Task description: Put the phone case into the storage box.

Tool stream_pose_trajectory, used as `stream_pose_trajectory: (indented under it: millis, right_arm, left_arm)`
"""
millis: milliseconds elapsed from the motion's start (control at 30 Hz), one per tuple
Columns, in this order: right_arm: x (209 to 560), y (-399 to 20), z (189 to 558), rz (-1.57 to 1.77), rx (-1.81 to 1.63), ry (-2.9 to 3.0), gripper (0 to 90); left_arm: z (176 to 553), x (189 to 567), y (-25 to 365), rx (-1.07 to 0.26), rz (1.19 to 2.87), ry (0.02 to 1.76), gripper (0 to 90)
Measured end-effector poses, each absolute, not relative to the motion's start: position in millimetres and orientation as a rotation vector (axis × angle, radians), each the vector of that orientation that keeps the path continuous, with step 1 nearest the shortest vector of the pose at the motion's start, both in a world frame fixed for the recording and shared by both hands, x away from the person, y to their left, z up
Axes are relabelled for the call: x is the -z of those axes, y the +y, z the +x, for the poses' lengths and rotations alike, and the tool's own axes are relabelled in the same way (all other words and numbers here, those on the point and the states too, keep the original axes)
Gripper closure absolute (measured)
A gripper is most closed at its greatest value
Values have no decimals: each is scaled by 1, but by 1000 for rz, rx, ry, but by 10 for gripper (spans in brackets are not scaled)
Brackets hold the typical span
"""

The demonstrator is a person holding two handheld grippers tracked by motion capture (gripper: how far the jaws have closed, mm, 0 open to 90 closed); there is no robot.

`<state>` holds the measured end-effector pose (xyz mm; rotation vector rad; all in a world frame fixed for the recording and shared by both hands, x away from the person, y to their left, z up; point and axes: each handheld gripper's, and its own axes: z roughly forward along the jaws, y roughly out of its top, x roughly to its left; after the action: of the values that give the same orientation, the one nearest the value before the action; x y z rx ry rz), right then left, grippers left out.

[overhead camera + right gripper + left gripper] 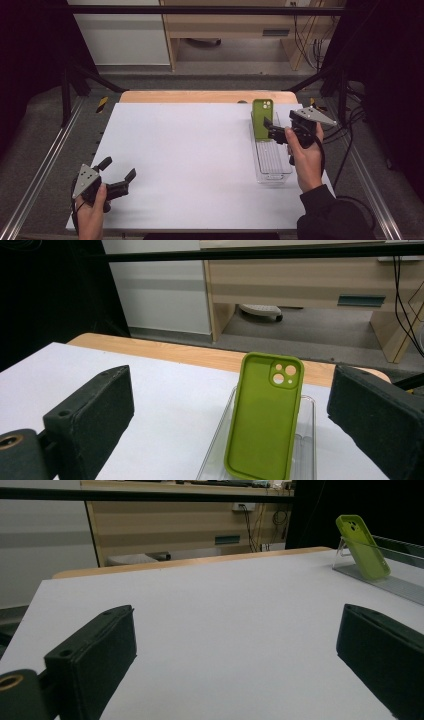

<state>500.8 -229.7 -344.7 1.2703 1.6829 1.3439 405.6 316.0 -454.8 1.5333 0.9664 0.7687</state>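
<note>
A flat white rectangular tabletop [190,165] with a pale wooden far edge carries the things; a clear plastic oblong tray [272,167] lies on it just left of the right gripper [278,131], seemingly flat.

The right gripper [235,425] looks along its two black jaws, which stand wide apart with nothing pressed between them. Between the jaws and a little beyond them, a green phone case [262,415] stands upright, leaning slightly back, its hollow inner side with the camera cut-outs at the upper right turned toward the jaws. Neither jaw touches it. The case rests in a clear plastic tray [310,440], whose walls show on both sides of it and behind it. The tray lies on a white table top [165,405] that runs under both jaws. Beyond the case, the table's wooden edge [200,356] crosses from jaw to jaw.
</note>
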Motion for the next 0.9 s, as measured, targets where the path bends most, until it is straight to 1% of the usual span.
stream_pose_trajectory:
  millis: [900]
  right_arm:
    - [335, -254, 476, 1224, -1365, 1674, 47]
  left_arm:
    - [404, 455, 316, -768, 1527, 966, 22]
